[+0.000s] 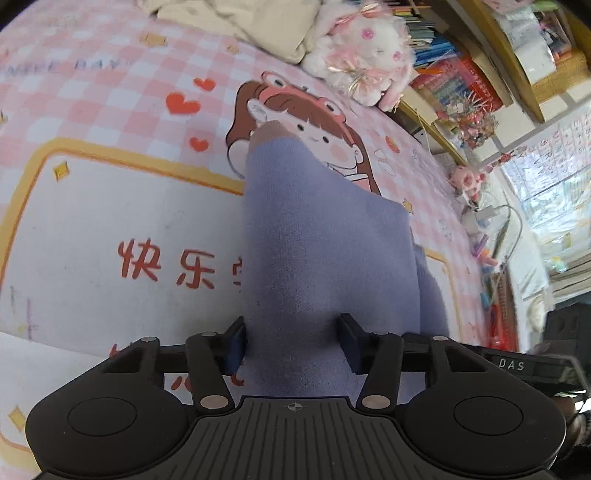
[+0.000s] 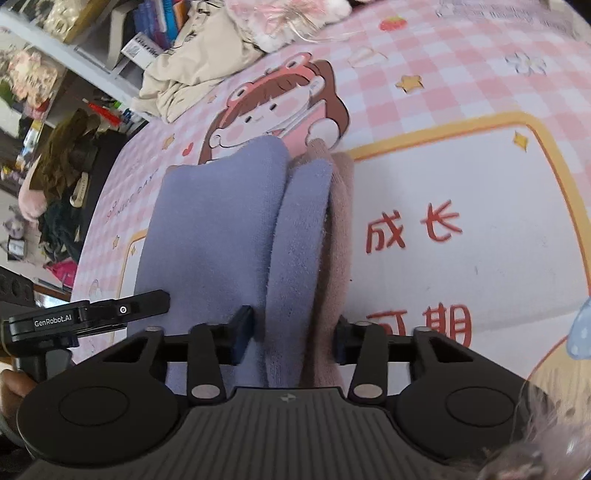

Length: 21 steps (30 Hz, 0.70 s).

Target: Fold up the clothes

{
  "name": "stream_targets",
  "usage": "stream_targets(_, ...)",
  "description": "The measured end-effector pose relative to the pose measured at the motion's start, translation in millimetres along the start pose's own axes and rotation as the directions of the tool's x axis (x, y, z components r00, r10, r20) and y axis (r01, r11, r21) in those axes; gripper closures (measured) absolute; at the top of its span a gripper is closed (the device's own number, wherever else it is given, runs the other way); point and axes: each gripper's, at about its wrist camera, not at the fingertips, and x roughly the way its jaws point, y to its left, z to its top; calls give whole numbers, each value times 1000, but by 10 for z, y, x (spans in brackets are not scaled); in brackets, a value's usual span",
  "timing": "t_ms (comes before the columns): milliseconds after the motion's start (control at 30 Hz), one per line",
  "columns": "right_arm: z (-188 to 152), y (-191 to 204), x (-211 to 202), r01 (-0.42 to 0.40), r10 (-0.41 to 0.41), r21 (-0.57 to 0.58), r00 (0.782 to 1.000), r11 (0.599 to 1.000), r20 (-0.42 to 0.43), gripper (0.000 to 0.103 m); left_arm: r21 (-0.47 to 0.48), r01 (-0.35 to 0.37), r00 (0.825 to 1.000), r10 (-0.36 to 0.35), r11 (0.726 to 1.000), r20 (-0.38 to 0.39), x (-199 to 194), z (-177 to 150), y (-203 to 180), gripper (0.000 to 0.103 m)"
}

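A lavender fleece garment point(image 1: 314, 229) with a dusty-pink layer point(image 2: 340, 221) hangs stretched above the pink checked bed sheet point(image 1: 92, 221). My left gripper point(image 1: 293, 341) is shut on a thick bunch of its lavender cloth, which fills the gap between the fingers. My right gripper point(image 2: 293, 338) is shut on the folded lavender and pink layers. The garment point(image 2: 221, 221) runs away from both grippers toward the cartoon girl print, where a pink tip point(image 1: 271, 131) shows. In the right wrist view the left gripper's body point(image 2: 85, 317) sits close on the left.
A beige heap of clothes point(image 1: 258, 22) and a white-pink plush toy point(image 1: 365, 55) lie at the bed's far end. Bookshelves point(image 1: 454, 74) stand behind them. Cluttered items point(image 2: 59, 206) fill the floor beside the bed.
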Motion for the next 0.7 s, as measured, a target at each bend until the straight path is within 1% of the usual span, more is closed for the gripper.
stream_targets(33, -1, 60, -30, 20, -19, -46, 1000, 999, 15, 75, 26, -18, 1000, 18, 999, 11, -13, -7, -66, 57)
stream_targets(133, -19, 217, -96, 81, -72, -174, 996, 981, 58, 77, 86, -59, 998, 57, 995, 32, -33, -29, -224, 59)
stream_targets(167, -26, 247, -108, 98, -86, -204, 994, 974, 67, 77, 81, -60, 998, 57, 995, 30, -24, -31, -219, 59)
stream_targets(200, -25, 234, -105, 100, -88, -209, 994, 973, 67, 77, 73, -59, 998, 57, 996, 27, -14, -31, -210, 59)
stream_targets(300, 6, 101, -83, 61, -55, -158, 997, 985, 45, 76, 52, -58, 998, 57, 997, 17, 16, -33, -182, 54)
stream_targets(433, 22, -31, -48, 27, -25, -91, 1000, 995, 15, 65, 21, -32, 999, 32, 999, 4, 42, -26, -101, 49)
stream_targets(500, 24, -94, -37, 10, -10, -59, 1000, 998, 8, 64, 8, -25, 1000, 25, 1000, 3, 56, -28, -79, 40)
stream_targets(600, 24, -166, -27, -15, 15, -16, 1000, 1000, -1, 57, -4, -14, 1000, 14, 1000, 7, 71, -40, -71, 39)
stream_targets(667, 25, -200, -24, -30, 30, 3, 1000, 1000, -3, 57, -12, -7, 1000, 7, 1000, 10, 81, -49, -66, 40)
stream_targets(700, 25, -210, -19, -39, 39, 10, 999, 999, -5, 59, -16, -4, 1000, 4, 1000, 11, 86, -53, -64, 42)
